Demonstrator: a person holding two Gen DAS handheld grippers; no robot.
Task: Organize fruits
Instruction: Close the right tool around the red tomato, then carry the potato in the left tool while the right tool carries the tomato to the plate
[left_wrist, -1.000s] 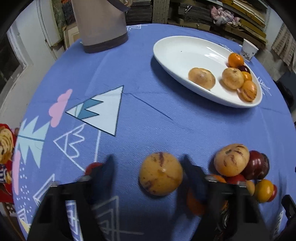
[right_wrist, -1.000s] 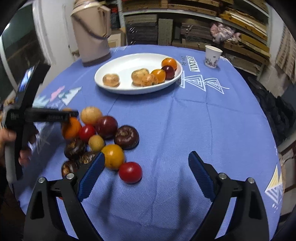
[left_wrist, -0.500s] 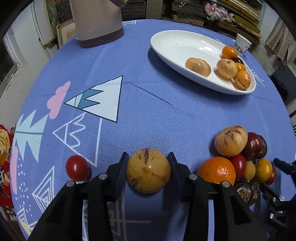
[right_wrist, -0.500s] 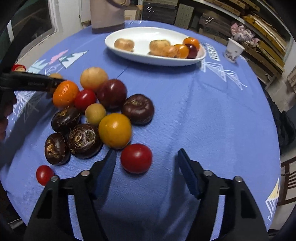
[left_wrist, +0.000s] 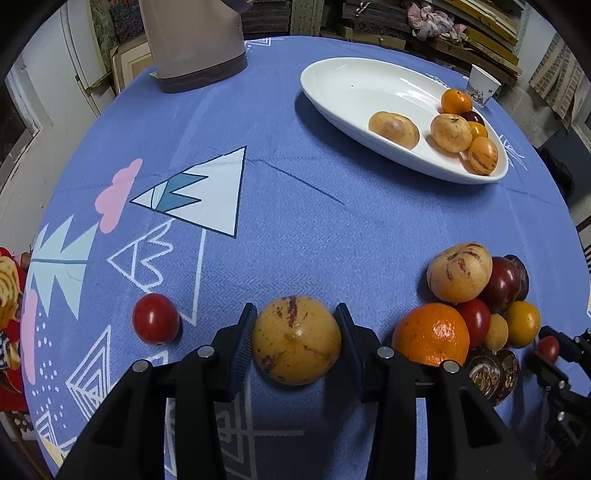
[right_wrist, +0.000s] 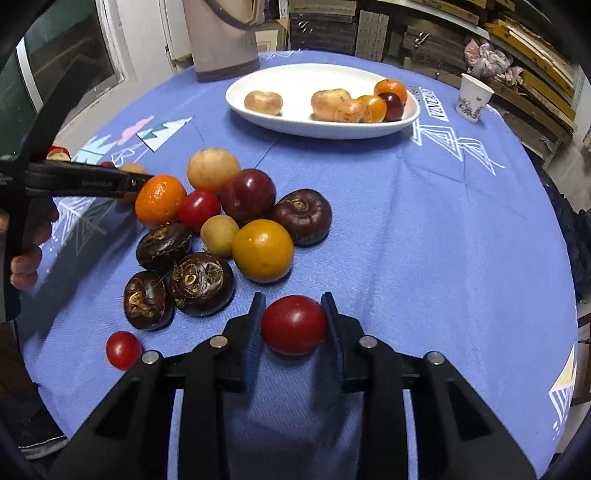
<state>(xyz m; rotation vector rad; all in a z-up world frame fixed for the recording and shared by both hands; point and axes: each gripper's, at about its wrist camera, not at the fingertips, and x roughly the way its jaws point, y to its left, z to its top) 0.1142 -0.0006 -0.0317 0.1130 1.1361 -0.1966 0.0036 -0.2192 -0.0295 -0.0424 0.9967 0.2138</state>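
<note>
Left gripper (left_wrist: 295, 332) clamped on a round tan speckled fruit (left_wrist: 296, 339), right gripper (right_wrist: 293, 325) clamped on a smooth red tomato (right_wrist: 294, 324), both low over the blue patterned tablecloth (left_wrist: 295, 206). Risk of bruising from a hard squeeze, or of rolling out sideways. Farther off, risk of knocking the crowded fruits along the white oval plate (left_wrist: 343, 81) when setting down.

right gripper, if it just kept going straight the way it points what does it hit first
The right gripper, shut on the red tomato, points at the pile; it would probably meet the yellow-orange fruit first, or the dark purple fruit beside it. Depth is unclear.
</note>
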